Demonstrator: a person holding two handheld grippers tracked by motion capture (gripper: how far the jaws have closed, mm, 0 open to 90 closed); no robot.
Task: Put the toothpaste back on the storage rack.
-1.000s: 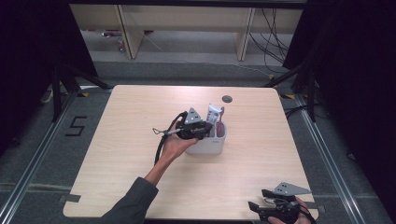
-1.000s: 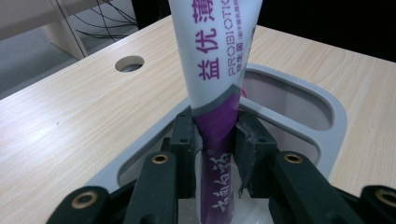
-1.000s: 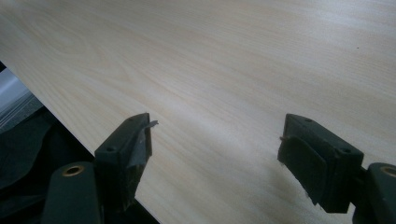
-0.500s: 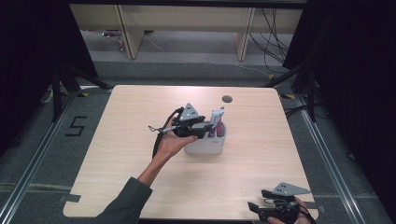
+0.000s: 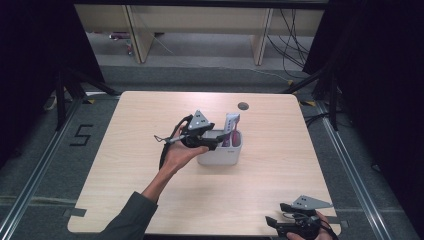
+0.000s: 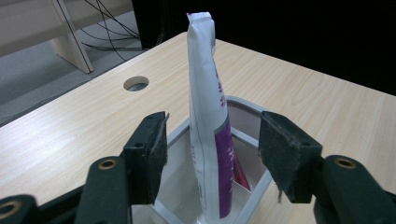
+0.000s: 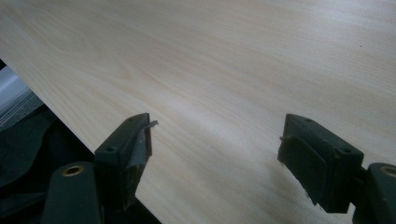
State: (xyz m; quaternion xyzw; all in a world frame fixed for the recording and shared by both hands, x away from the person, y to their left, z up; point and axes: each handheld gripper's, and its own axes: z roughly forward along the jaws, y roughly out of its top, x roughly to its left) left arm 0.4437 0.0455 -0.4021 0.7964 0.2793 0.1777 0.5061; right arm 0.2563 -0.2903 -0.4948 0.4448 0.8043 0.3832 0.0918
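A white and purple tube (image 6: pixel 208 130) stands upright in a white container (image 6: pixel 247 107) near the middle of the table. My left gripper (image 6: pixel 215 128) is open, with one jaw on each side of the tube and neither pad touching it. Its jaws have just been opening. In the high view a hand holds this gripper (image 5: pixel 214 141) over the left side of the container (image 5: pixel 220 156), with the tube (image 5: pixel 232 127) rising at the container's right. My right gripper (image 5: pixel 276 213) rests at the table's front right corner. In its own view the right gripper (image 7: pixel 215 135) stands wide open over bare wood.
A round cable hole (image 5: pixel 243 106) lies in the tabletop (image 5: pixel 150 150) behind the container. The floor drops away past the table's edges, with shelving legs and cables at the back. A dark sleeve and forearm (image 5: pixel 150 195) cross the front left of the table.
The left hand has risen and drawn back slightly to the left of the container. The tube stays standing in it. The right gripper has not moved.
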